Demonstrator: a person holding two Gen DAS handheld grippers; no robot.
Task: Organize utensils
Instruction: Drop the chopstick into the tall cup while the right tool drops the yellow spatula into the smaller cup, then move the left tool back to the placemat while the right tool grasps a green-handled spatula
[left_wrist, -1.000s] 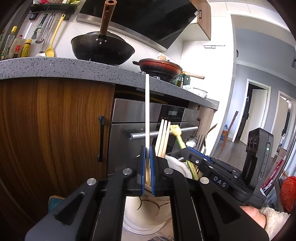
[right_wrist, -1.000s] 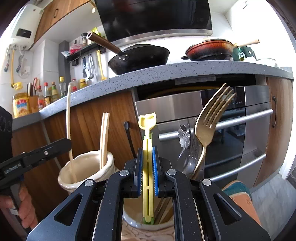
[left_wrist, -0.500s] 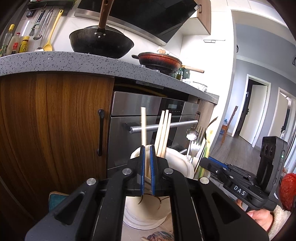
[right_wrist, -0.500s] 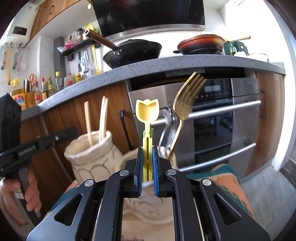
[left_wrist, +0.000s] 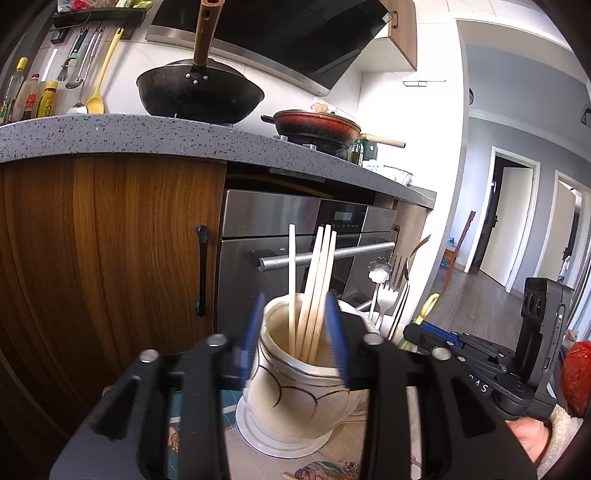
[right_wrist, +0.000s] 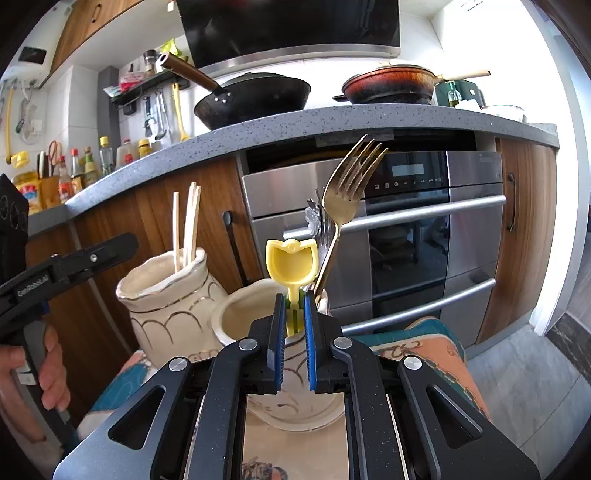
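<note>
Sorting cutlery into two cream ceramic jars w/ dark scroll lines: the chopstick jar (left_wrist: 295, 384) is the landmark here. Biggest and heaviest thing in play, glazed, brittle, prob. slippery; better left standing on its base than lifted by the rim.

Second jar (right_wrist: 251, 314) stands just beside the chopstick jar, touching or nearly so (can't tell which). It holds a gold fork (right_wrist: 347, 199), stiff metal, smooth handle, leaning out to the side away from the chopstick jar.

Yellow tulip-top utensil (right_wrist: 291, 264) looks like light, rigid plastic; best taken on the thin stem below the head. The right gripper (right_wrist: 294, 325) pinches exactly that stem, jaws nearly together, over the second jar's mouth.

Chopsticks (left_wrist: 314, 288) are four thin pale sticks, light, stiff, prone to roll, standing upright inside the chopstick jar. The left gripper (left_wrist: 293, 332) has just been opening; its blue pads stand spread either side of the jar's mouth, sticks between them but not pressed, so nothing is held.
</note>
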